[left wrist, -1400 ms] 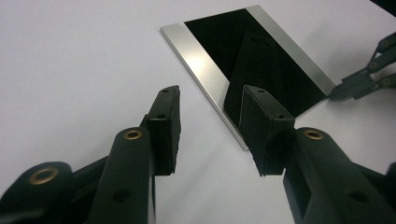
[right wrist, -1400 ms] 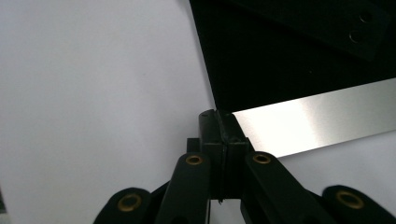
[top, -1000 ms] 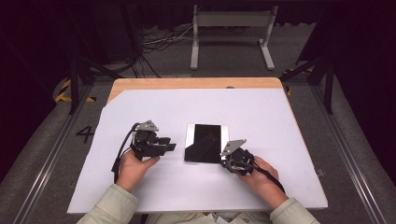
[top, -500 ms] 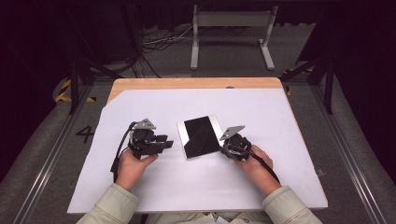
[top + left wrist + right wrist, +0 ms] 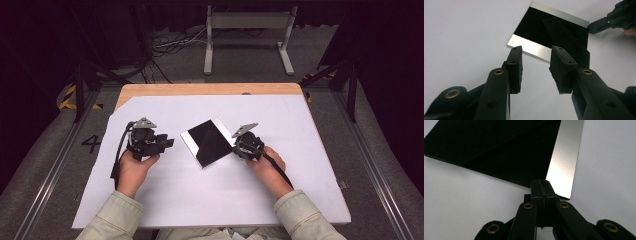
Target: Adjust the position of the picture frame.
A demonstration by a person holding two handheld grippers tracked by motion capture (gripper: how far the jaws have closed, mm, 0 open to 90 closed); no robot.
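Observation:
A flat square plate (image 5: 207, 141) with a dark mirror face and silver edge strips lies turned askew on the white sheet (image 5: 210, 200). My right gripper (image 5: 236, 148) is shut, and its tip touches the plate's right corner (image 5: 564, 195). In the right gripper view the closed jaws (image 5: 541, 185) meet the plate (image 5: 499, 152) at its near edge, with nothing between them. My left gripper (image 5: 167, 142) rests left of the plate. Its jaws (image 5: 535, 53) stand apart, have just been closing a little, hold nothing, and point at the plate (image 5: 554, 32). The right gripper (image 5: 599, 25) shows beyond it.
The white sheet covers a wooden tabletop (image 5: 210, 89), with a bare wood strip at the back. A grey metal stand (image 5: 247, 35) and cables (image 5: 170, 45) sit on the floor behind the table. Rails run along both sides.
The right gripper has moved left and away from me, touching the plate, which has slid left and turned askew. The left gripper has shifted slightly.

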